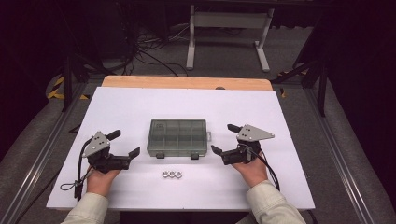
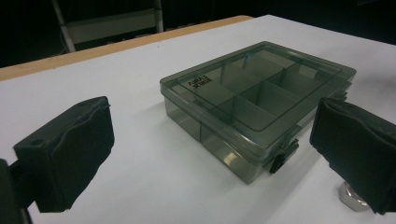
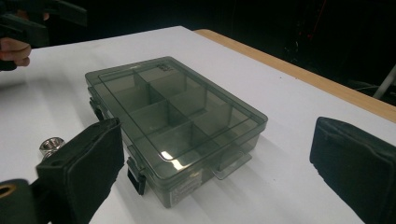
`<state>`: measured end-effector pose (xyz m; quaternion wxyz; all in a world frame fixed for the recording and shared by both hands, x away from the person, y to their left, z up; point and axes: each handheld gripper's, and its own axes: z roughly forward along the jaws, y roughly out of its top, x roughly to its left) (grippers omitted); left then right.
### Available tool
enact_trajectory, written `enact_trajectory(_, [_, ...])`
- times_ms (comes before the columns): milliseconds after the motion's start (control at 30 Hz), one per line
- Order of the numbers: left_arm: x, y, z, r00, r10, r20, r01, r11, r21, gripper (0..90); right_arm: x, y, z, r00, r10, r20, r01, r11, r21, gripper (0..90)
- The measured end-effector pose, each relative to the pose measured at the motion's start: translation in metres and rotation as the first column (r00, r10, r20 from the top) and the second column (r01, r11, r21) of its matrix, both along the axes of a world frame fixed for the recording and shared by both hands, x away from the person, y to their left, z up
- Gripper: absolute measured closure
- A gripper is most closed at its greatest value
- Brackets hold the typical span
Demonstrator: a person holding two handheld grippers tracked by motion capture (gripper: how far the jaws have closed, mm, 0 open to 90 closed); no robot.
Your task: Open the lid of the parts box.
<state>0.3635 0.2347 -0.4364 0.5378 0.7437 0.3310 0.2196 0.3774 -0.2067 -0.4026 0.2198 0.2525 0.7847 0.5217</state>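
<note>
Compartment box (image 1: pixel 177 136), frame centre on white counter (image 1: pixel 140 102), lid latched; left gripper (image 1: pixel 122 144) and right gripper (image 1: pixel 224 138) flank it, jaws spread; advise bracing one side while unclipping front latches (image 1: pixel 159 155); three nuts (image 1: pixel 172 174) below.

White table (image 1: pixel 140 107) before a grey frame (image 1: pixel 229 21).

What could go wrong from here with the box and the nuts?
1. The box is shut with two small latches on its near side; the wide padded fingers may slip off them or push the light box across the table.
2. The three nuts lie close together in a row; grabbing one could knock or roll the others.
</note>
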Motion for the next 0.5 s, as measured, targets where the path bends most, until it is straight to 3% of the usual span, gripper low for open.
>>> enact_trajectory(233, [0.007, -0.007, -0.003, 0.9999, -0.011, -0.009, 0.01, 0.9997, -0.022, 2.4, 0.007, 0.012, -0.01, 0.9992, 0.023, -0.032, -0.023, 0.999, -0.029, 5.5])
enact_trajectory(500, [0.009, -0.018, -0.01, 0.9969, -0.062, -0.048, 0.065, 0.9966, 0.05, 2.3, 0.009, 0.018, -0.02, 0.9942, 0.034, -0.103, -0.042, 0.996, -0.076, 7.6])
